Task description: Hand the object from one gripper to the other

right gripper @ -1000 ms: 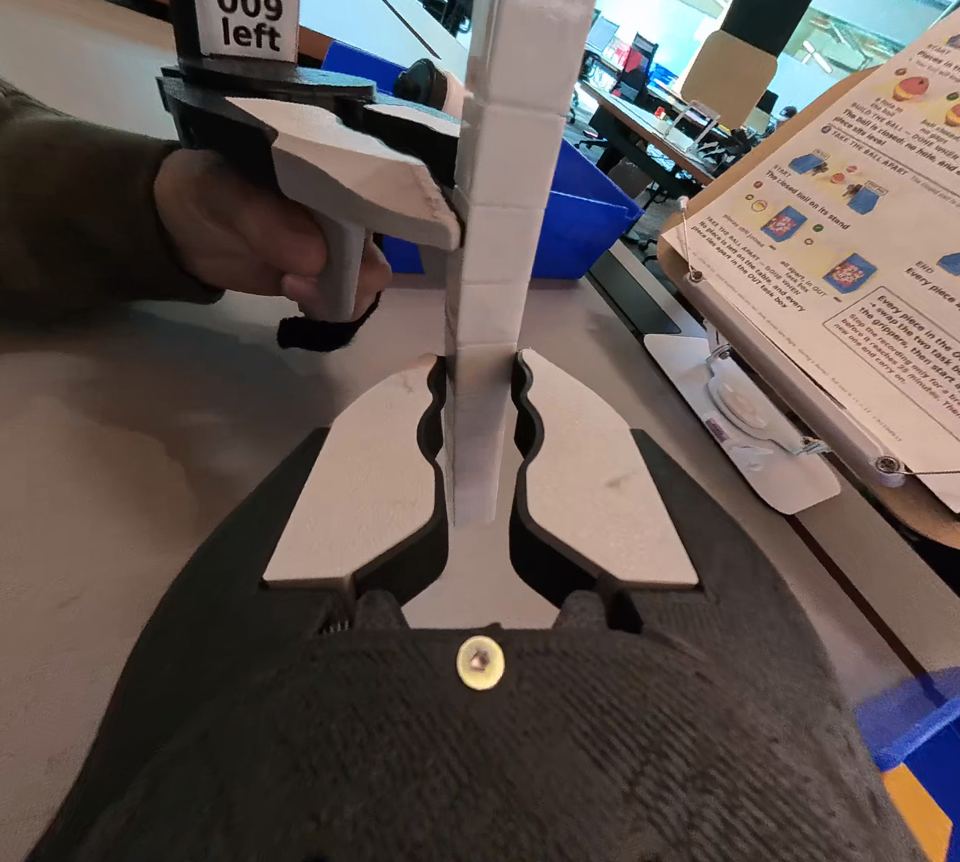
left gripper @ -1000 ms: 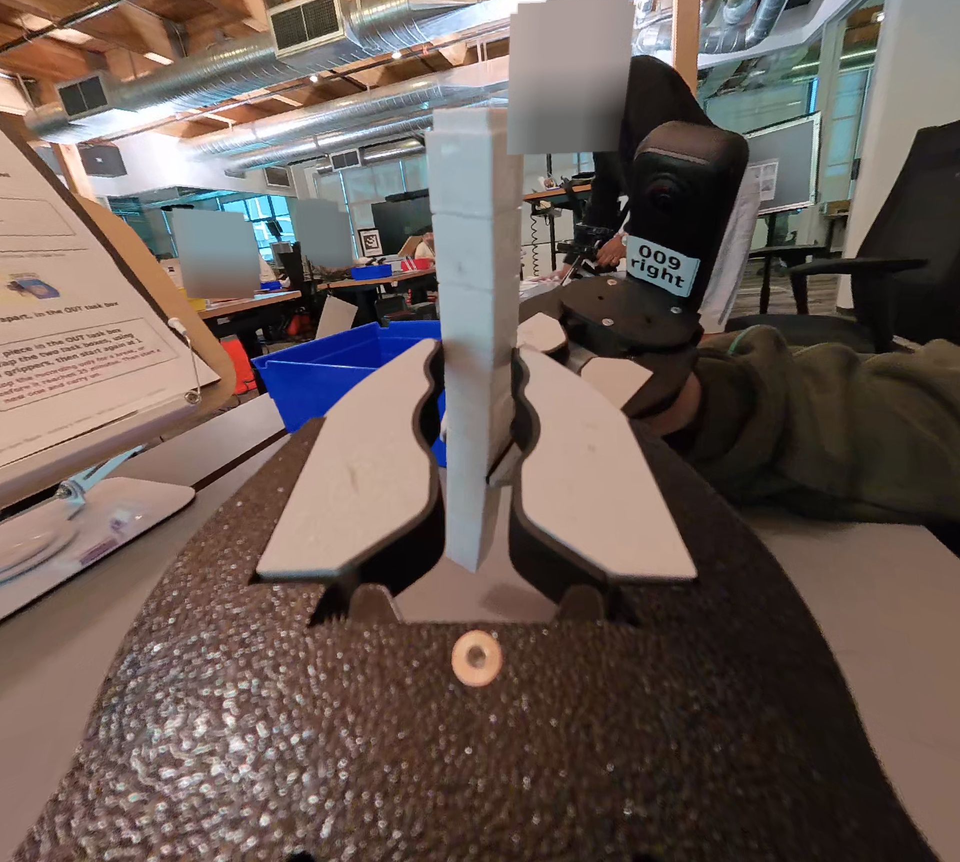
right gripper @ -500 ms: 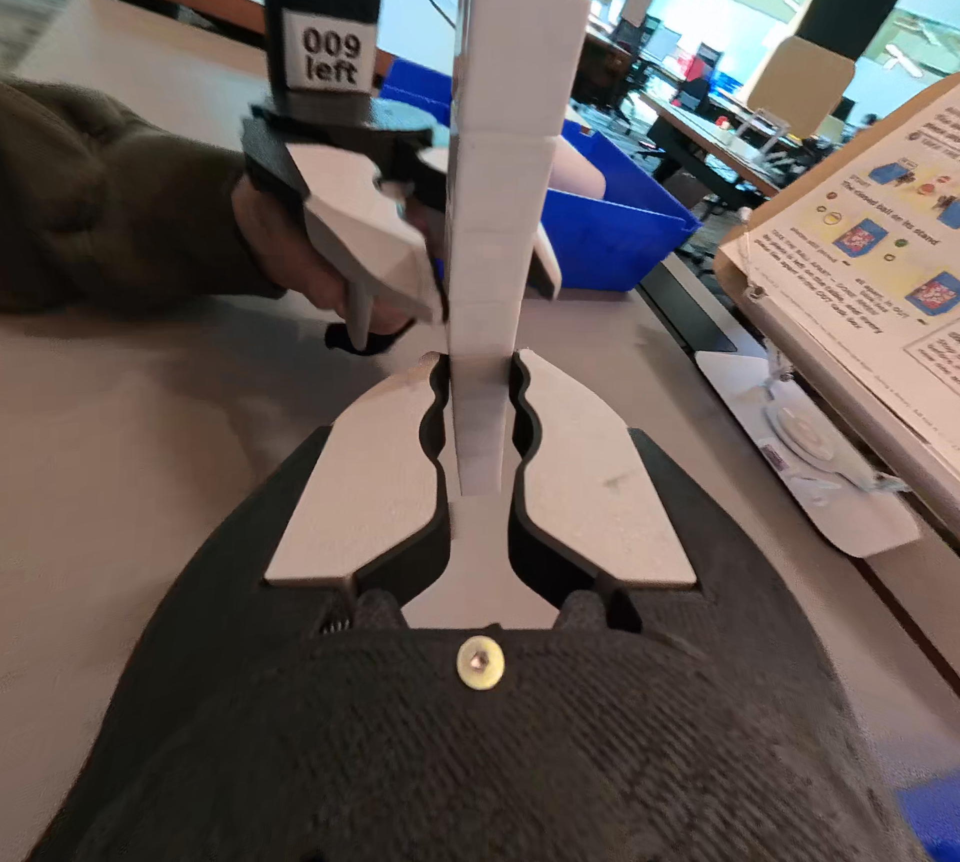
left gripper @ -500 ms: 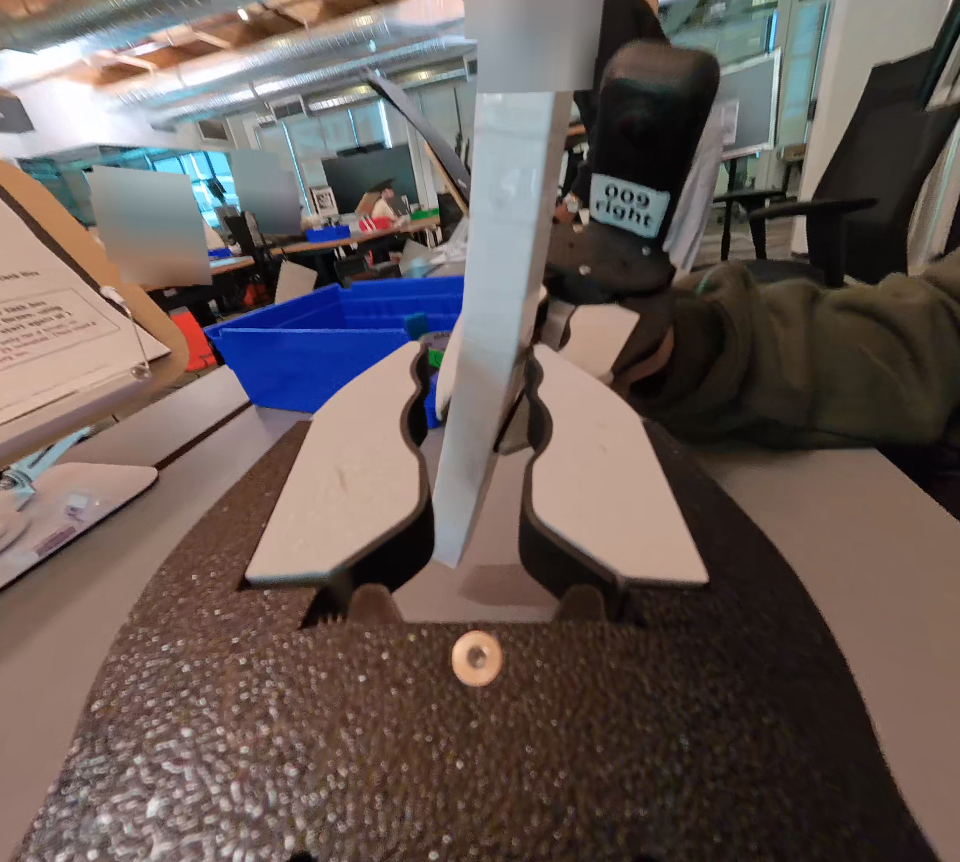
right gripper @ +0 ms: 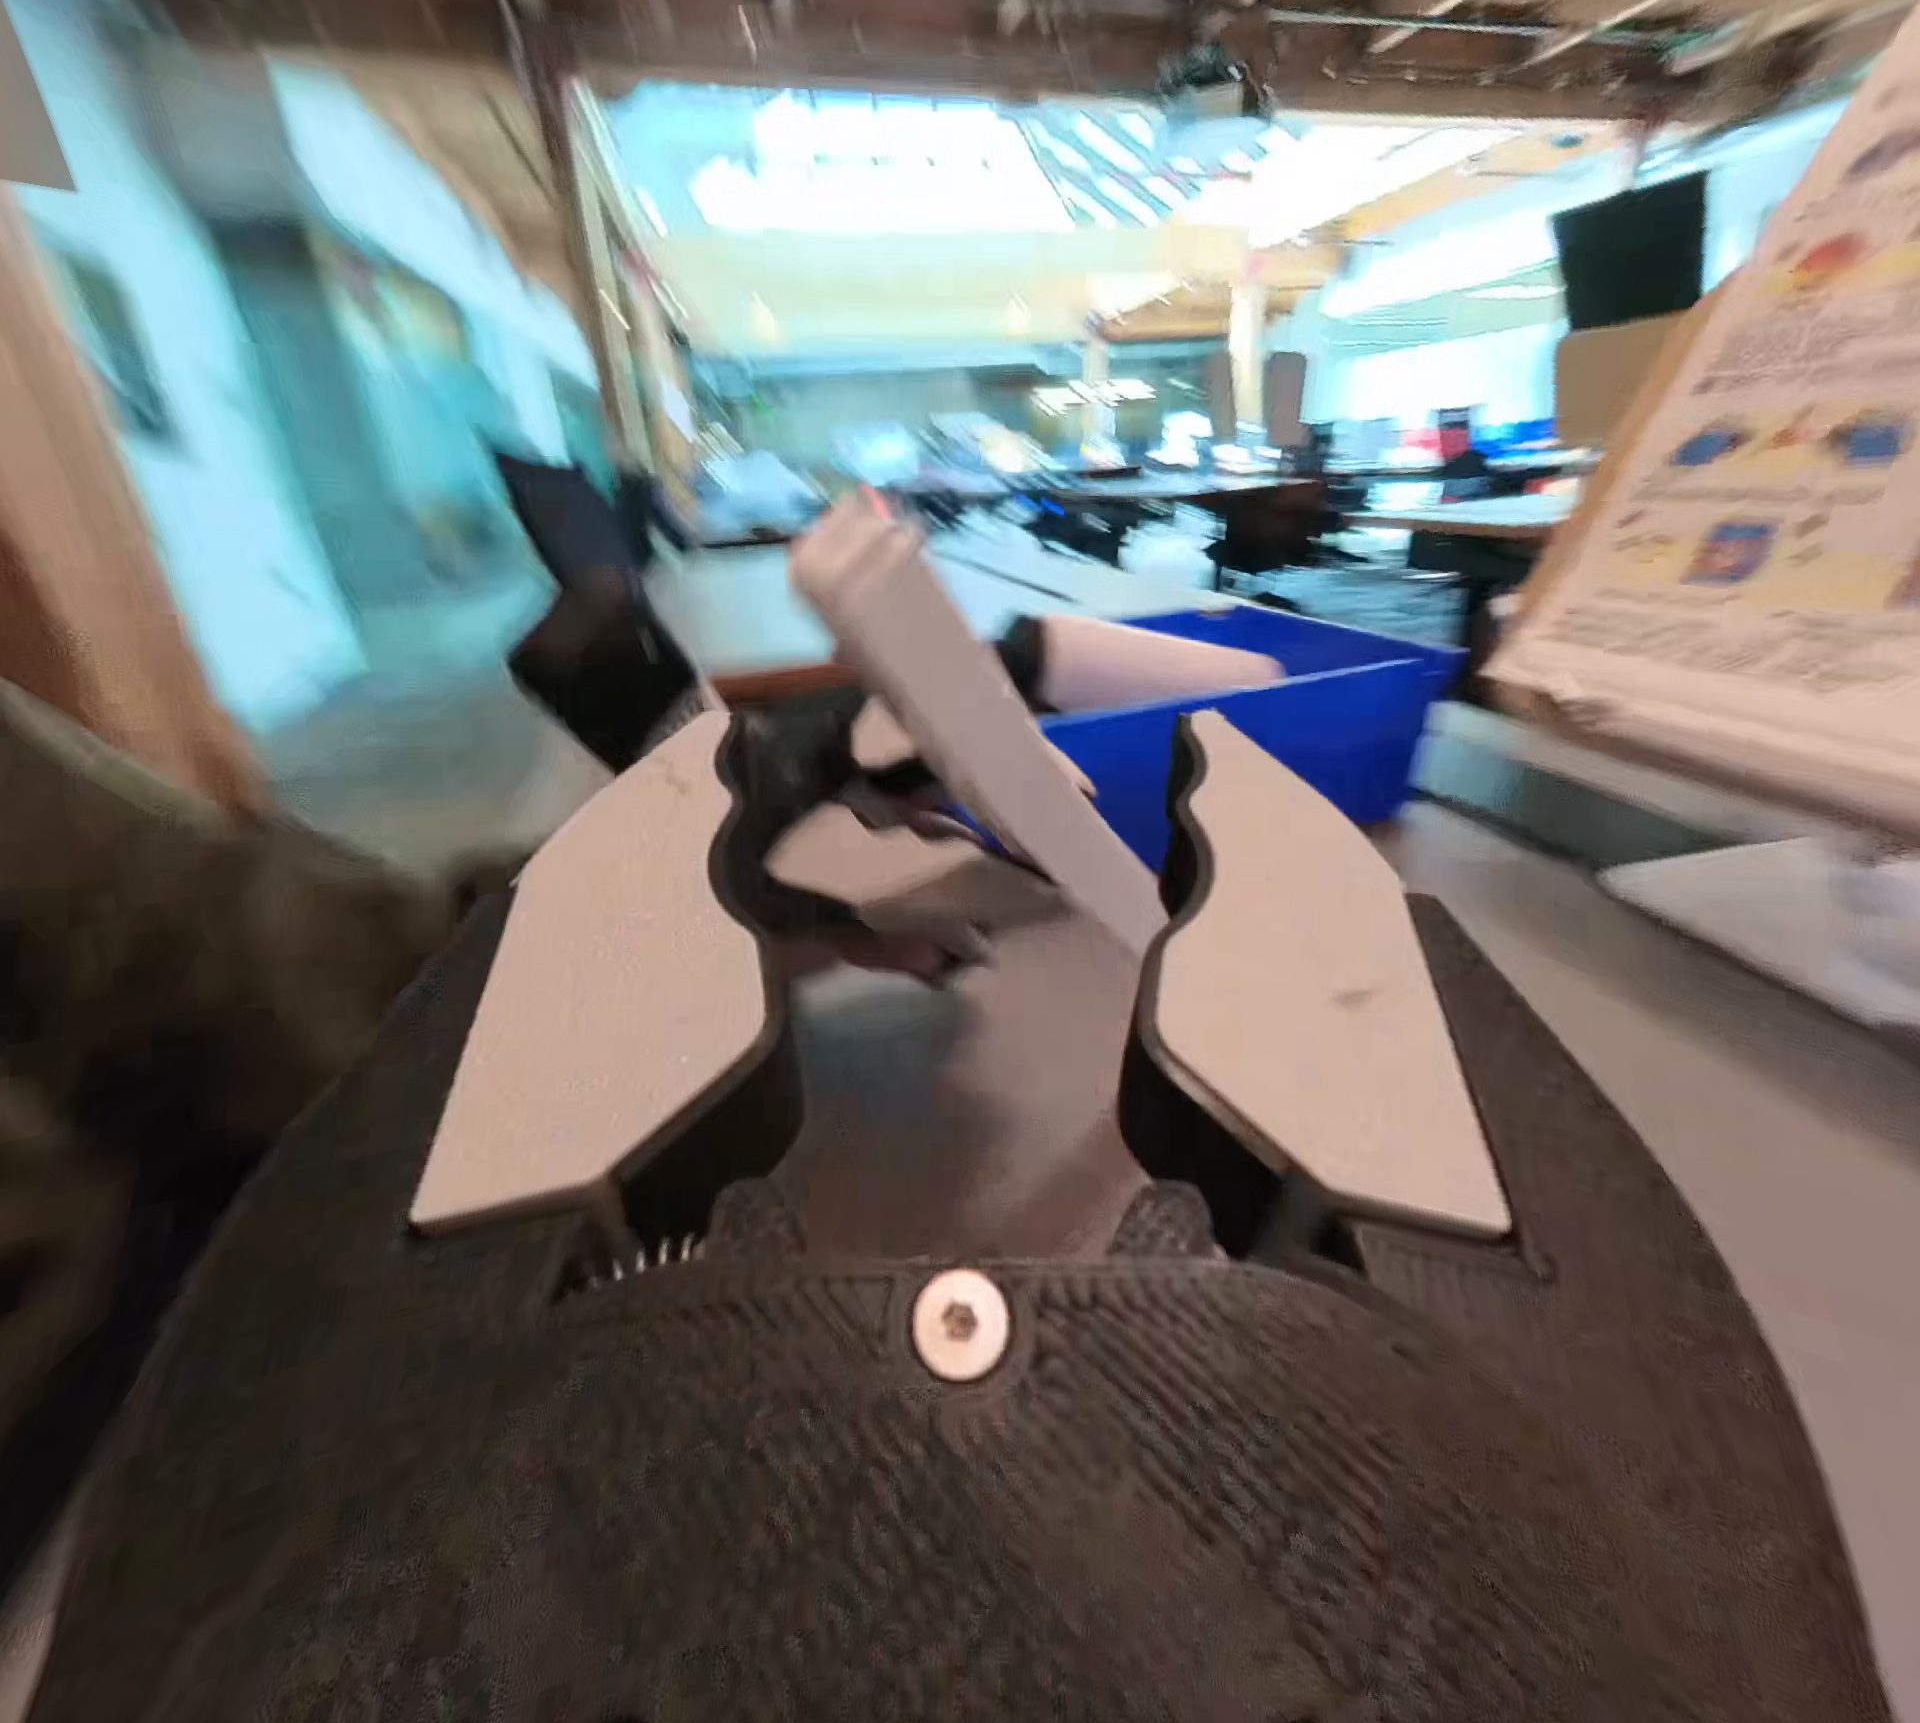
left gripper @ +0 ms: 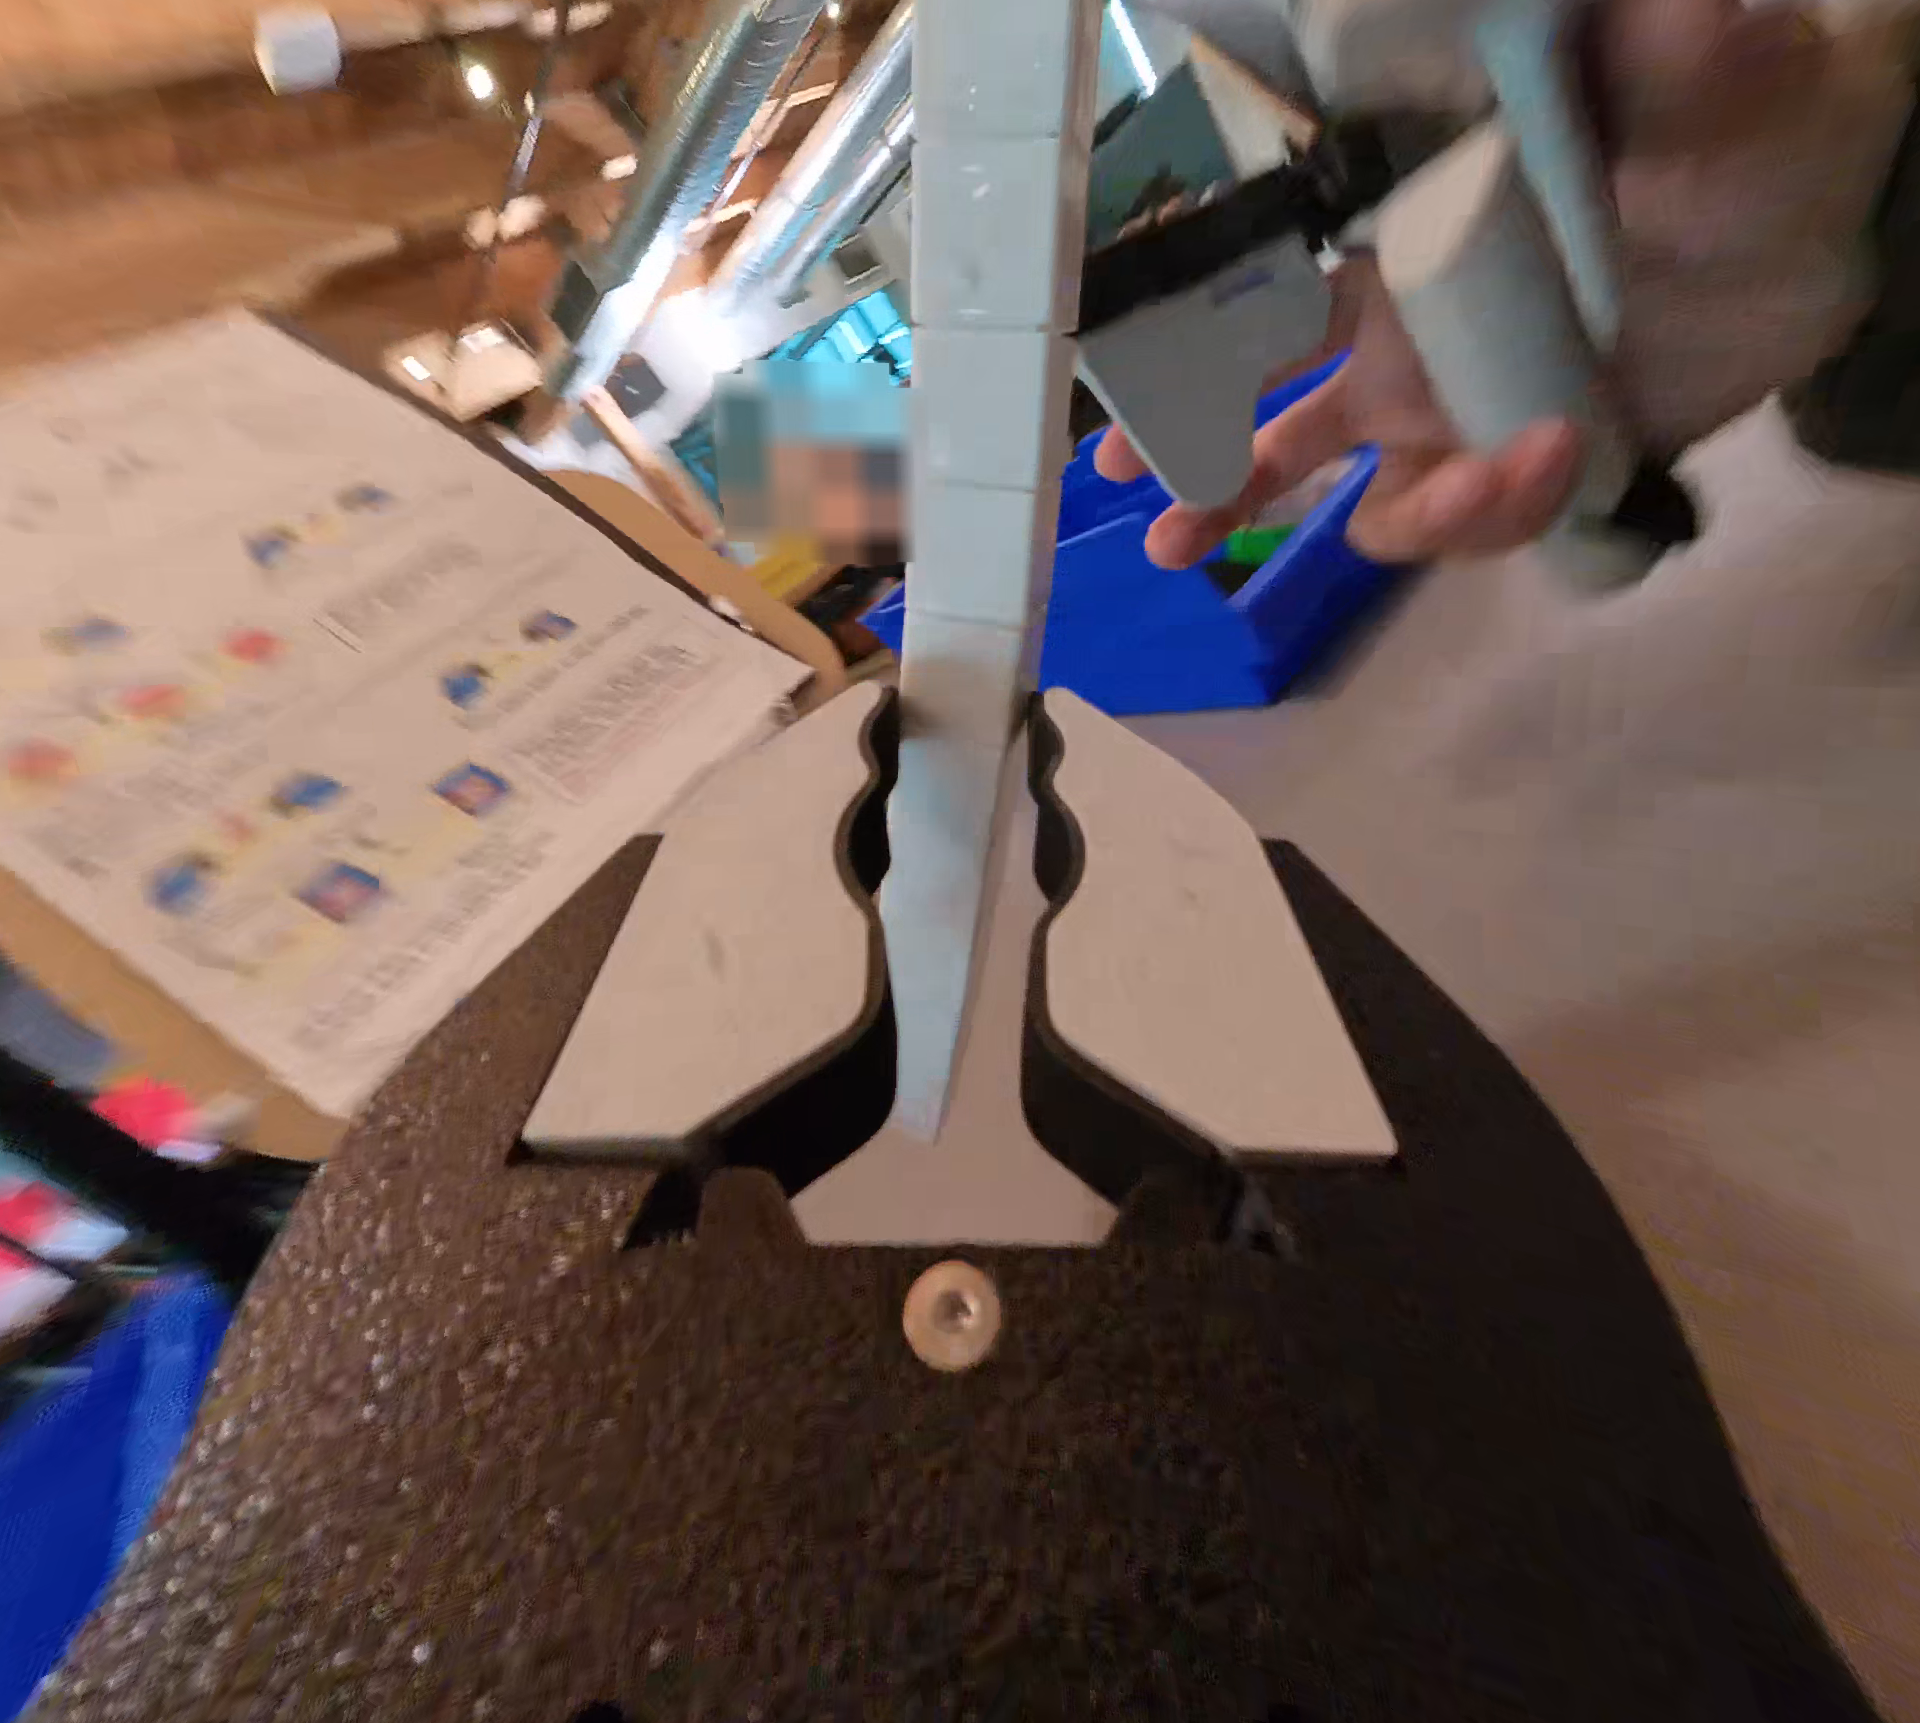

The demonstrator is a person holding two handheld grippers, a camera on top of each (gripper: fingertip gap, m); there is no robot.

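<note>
The object is a long grey segmented strip point(left gripper: 987, 239). My left gripper point(left gripper: 961, 707) is shut on its lower end and holds it upright above the table. My right gripper point(left gripper: 1351, 447), held by a hand, shows blurred at the upper right, beside the strip and apart from it. In the right wrist view my right gripper point(right gripper: 951, 738) is open and empty. The strip point(right gripper: 914, 655) leans to the left just beyond its fingertips. The left gripper's fingers point(right gripper: 852, 852) hold it from below. This view is motion-blurred.
A blue bin point(left gripper: 1143, 624) stands on the grey table point(left gripper: 1610, 842) behind the strip and also shows in the right wrist view point(right gripper: 1299, 738). A slanted board with a printed sheet point(left gripper: 312, 686) stands at the left and appears on the right in the right wrist view point(right gripper: 1766, 478).
My right gripper has opened, let go of the strip and pulled back. My left gripper has closed on the strip and swung it towards the board.
</note>
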